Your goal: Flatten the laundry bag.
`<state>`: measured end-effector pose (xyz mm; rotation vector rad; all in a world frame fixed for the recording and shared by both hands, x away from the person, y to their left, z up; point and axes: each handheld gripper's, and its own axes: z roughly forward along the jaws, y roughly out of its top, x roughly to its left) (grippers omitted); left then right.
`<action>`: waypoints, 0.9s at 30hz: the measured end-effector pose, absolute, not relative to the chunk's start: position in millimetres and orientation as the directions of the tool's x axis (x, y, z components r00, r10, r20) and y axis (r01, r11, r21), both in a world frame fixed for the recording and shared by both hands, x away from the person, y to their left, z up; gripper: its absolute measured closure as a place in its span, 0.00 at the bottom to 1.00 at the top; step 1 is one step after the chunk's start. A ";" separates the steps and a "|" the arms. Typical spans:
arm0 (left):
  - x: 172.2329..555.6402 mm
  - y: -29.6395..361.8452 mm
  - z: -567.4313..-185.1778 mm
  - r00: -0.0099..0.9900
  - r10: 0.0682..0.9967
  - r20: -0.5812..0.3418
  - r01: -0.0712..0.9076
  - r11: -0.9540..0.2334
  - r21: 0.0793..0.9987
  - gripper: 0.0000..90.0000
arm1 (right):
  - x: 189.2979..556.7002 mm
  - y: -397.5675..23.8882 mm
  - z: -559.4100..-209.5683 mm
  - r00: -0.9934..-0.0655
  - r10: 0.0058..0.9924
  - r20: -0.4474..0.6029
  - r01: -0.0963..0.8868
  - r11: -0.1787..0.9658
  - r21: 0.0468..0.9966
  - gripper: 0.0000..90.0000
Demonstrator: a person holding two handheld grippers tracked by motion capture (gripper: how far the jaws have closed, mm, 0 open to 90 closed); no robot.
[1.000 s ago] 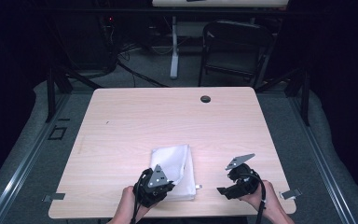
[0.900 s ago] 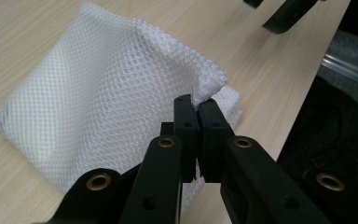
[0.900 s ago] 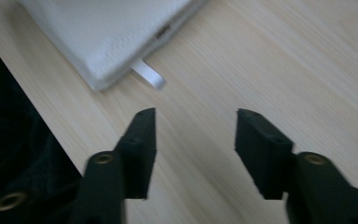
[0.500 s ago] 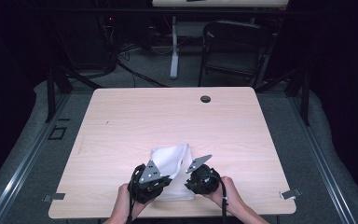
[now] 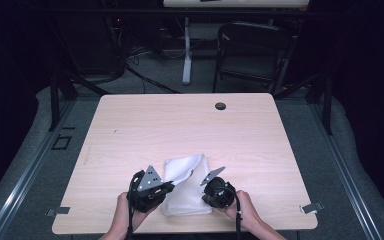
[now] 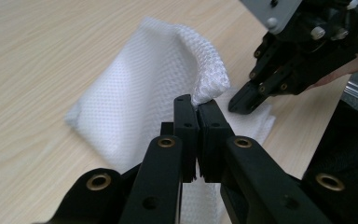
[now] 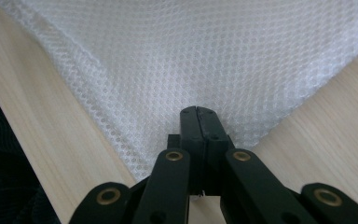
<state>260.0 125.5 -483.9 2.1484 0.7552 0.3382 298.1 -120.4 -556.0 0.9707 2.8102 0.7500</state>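
Left gripper (image 6: 198,109): jaws were closed on a raised fold of the white mesh cloth (image 6: 149,88), holding that edge off the table.
Right gripper (image 7: 199,114): jaws had just been closing; in its own view they met with the cloth's near edge at the tips, apparently pinched.
Cloth position: near front edge of the wooden table (image 5: 145,125), between both grippers.
Step (judged): taking a two-point grip to fold or spread the cloth.
Next move (judged): lift both edges together, keeping tension even.
Far: cable hole (image 5: 220,106); chair (image 5: 252,55) beyond.
Writing: none legible.
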 end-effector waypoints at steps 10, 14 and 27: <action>261.0 147.2 -488.1 0.758 0.651 -0.044 0.450 -0.473 0.757 0.98 | 291.7 -134.7 -552.5 -0.782 0.616 0.099 0.587 0.673 0.449 0.92; 260.9 145.0 -490.3 0.764 0.643 -0.051 0.447 -0.472 0.760 0.98 | 292.9 -142.1 -539.4 -0.766 0.638 0.081 0.582 0.635 0.508 0.77; 262.2 131.5 -497.6 0.796 0.604 -0.042 0.432 -0.518 0.738 0.98 | 315.6 -156.0 -545.8 -0.695 0.697 0.175 0.690 0.578 0.436 0.76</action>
